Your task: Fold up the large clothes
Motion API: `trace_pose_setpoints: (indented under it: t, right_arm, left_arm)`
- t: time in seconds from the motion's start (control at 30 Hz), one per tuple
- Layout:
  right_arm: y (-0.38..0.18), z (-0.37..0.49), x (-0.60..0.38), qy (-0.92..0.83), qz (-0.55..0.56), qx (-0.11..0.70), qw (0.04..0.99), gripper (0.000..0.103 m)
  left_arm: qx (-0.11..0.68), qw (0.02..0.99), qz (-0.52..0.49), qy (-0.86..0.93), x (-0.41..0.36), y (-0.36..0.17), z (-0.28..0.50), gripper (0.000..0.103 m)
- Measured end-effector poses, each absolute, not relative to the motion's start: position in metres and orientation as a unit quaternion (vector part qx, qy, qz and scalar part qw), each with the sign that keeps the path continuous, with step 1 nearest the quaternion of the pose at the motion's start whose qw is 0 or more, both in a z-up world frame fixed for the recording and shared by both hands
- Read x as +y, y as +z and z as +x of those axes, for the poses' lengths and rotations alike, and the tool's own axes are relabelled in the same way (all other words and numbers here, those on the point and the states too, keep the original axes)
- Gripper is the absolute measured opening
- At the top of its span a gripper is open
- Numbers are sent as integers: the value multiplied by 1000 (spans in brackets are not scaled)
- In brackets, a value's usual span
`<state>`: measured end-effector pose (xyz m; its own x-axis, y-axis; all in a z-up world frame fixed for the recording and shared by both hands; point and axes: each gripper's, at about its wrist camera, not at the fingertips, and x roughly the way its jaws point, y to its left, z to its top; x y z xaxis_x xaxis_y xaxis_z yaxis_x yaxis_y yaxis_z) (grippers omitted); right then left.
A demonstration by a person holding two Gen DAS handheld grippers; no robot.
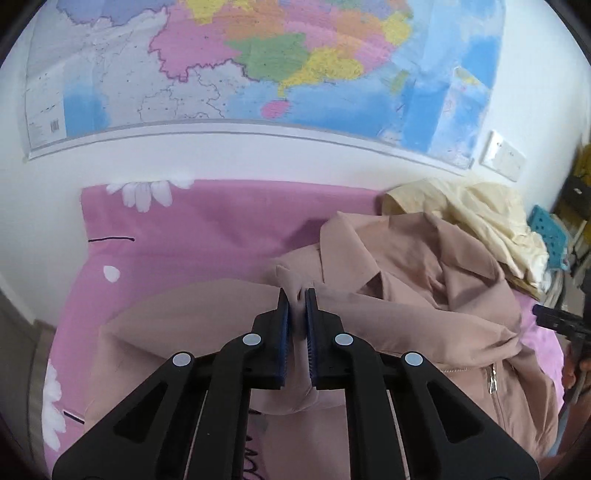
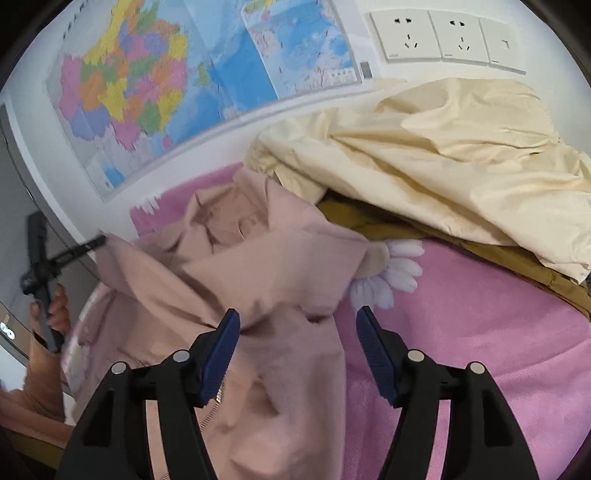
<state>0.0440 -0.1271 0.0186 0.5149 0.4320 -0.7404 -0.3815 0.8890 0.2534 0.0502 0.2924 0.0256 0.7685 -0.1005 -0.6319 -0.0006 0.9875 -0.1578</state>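
A dusty-pink zip jacket (image 1: 406,314) lies crumpled on a pink flowered bedsheet (image 1: 192,236). My left gripper (image 1: 297,295) is shut on a fold of the jacket's fabric near its collar and holds it up a little. In the right wrist view the same jacket (image 2: 266,280) spreads under and ahead of my right gripper (image 2: 295,314), which is open and empty just above the jacket's right edge. The left gripper (image 2: 98,242) shows at the far left of that view, pinching the jacket.
A cream garment (image 2: 443,155) lies heaped over a mustard one (image 2: 517,258) at the back right of the bedsheet (image 2: 480,332). A wall map (image 1: 258,62) and sockets (image 2: 436,35) are on the white wall behind. A blue crate (image 1: 550,236) stands at the right.
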Motion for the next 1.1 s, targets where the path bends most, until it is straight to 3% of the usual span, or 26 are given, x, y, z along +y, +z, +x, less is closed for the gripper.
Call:
trace_pose_setpoints:
  t: [0.07,0.13,0.17,0.27,0.3,0.33,0.37,0.43,0.63,0.7,0.77,0.9,0.97,1.1]
  right_arm:
    - [12,47,-120,235,20,441,866,67]
    - [4,57,-113,230,23,449,863,92]
    - [1,61,-111,224,25,451,864,97]
    - [-13,82,-108,243,68,470,846,96]
    - [-18,88,-106,247,76,476,841,79]
    - [-22,93,-105,254,79,482,835,26]
    - [-26,97,-106,266,96,491,824,12]
    - [-27,101,-122,254,128,492,823,7]
    - [-28,103,-204,199,266,466,820,5]
    - [-36,105,-199,199,248,480,818,6]
    - [-39,105,-192,187,221,495,819,16]
    - [-21,92,-192,152,179,478,847,64]
    - [0,79,-192,147,153,446,869,65]
    - [32,52,-168,189,99,402,891,65]
  left_arm:
    - [324,943,-57,-44,287,21,35,11]
    - [314,946,-37,-76,277,16,23,13]
    - [307,947,-25,-86,273,14,14,17]
    - [301,947,-4,-112,263,10,-3,20]
    - [301,946,2,-120,259,8,-7,20]
    - [302,945,6,-129,257,6,-9,20]
    - [303,944,12,-134,252,5,-12,20]
    - [306,940,26,-150,242,2,-15,20]
    - [302,922,84,-228,197,-11,-18,22]
    - [324,911,114,-230,183,-26,-8,29]
    - [339,906,120,-223,181,-34,1,53]
    - [329,915,93,-215,201,-27,-1,66]
    - [314,922,76,-211,217,-16,-9,83]
    - [280,930,34,-238,241,5,-26,88]
